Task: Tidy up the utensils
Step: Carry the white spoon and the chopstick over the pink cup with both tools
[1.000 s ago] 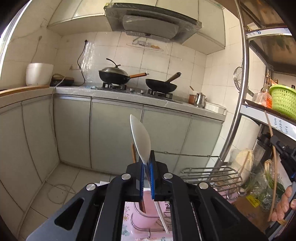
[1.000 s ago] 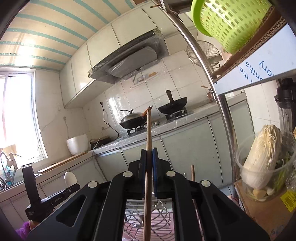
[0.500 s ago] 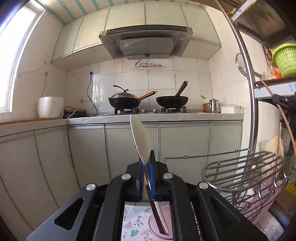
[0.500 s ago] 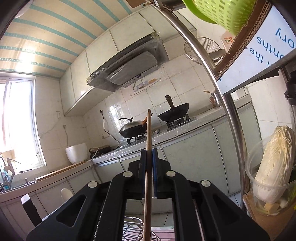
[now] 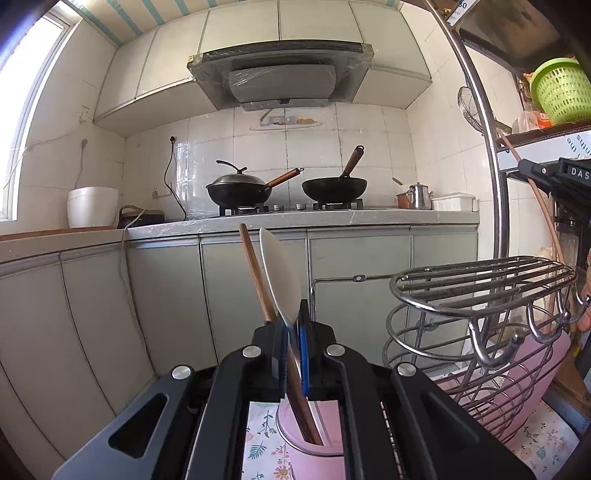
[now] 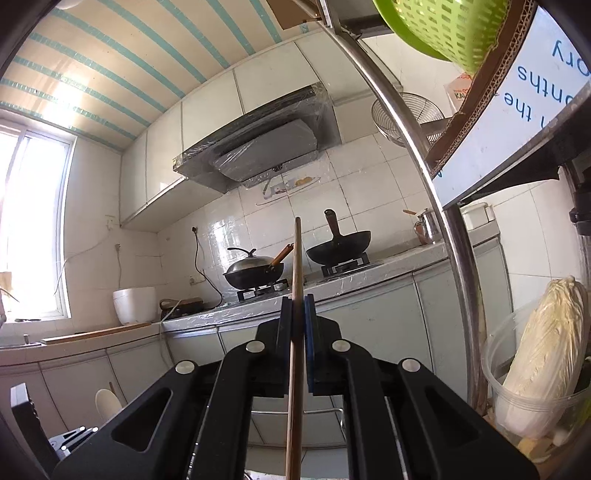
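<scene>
My left gripper is shut on a white spoon whose bowl points up; its stem runs down between the pads toward a pink utensil cup below. A brown wooden stick stands in that cup just left of the spoon. My right gripper is shut on a long wooden chopstick held upright, high above the table. The right gripper also shows at the right edge of the left wrist view, and the white spoon shows low left in the right wrist view.
A chrome wire rack stands right of the cup on a floral cloth. A metal shelf post rises on the right, with a green basket above and a cabbage in a tub. Kitchen counter with two woks lies beyond.
The left gripper has tilted up and shifted, so the wooden stick in the cup now shows beside the spoon. The right gripper has risen with the chopstick.
</scene>
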A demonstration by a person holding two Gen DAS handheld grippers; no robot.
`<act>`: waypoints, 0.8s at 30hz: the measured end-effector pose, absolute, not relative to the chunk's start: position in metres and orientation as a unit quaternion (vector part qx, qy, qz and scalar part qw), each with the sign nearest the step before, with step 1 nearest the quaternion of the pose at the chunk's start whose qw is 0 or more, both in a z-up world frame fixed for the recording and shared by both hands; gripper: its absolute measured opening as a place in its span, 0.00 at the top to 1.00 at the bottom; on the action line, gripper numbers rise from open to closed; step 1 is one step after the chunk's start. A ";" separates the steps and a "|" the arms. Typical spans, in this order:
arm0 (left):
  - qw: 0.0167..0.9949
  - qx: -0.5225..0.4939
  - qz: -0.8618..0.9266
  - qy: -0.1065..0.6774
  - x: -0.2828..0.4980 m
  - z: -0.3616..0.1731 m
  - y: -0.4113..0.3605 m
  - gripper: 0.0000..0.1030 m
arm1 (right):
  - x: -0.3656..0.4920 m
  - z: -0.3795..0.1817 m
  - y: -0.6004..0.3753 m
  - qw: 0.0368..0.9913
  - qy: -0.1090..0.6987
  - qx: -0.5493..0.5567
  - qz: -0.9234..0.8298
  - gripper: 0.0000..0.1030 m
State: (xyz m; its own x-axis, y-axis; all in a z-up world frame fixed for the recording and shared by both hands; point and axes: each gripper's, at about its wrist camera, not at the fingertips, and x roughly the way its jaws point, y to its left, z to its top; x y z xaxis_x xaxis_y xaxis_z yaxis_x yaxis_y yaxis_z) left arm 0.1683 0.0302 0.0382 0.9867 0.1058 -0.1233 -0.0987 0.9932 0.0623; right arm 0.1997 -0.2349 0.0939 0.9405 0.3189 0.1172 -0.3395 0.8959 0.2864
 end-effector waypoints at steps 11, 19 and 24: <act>0.996 0.006 0.039 0.085 0.171 0.026 0.034 0.95 | 0.188 0.082 -0.238 0.979 -0.065 0.128 0.144 0.94; 0.995 0.001 0.035 0.092 0.169 0.027 0.035 0.95 | 0.187 0.075 -0.234 0.982 -0.026 0.118 0.144 0.94; 0.994 -0.010 0.019 0.108 0.166 0.031 0.037 0.95 | 0.178 0.069 -0.234 0.982 0.035 0.118 0.145 0.93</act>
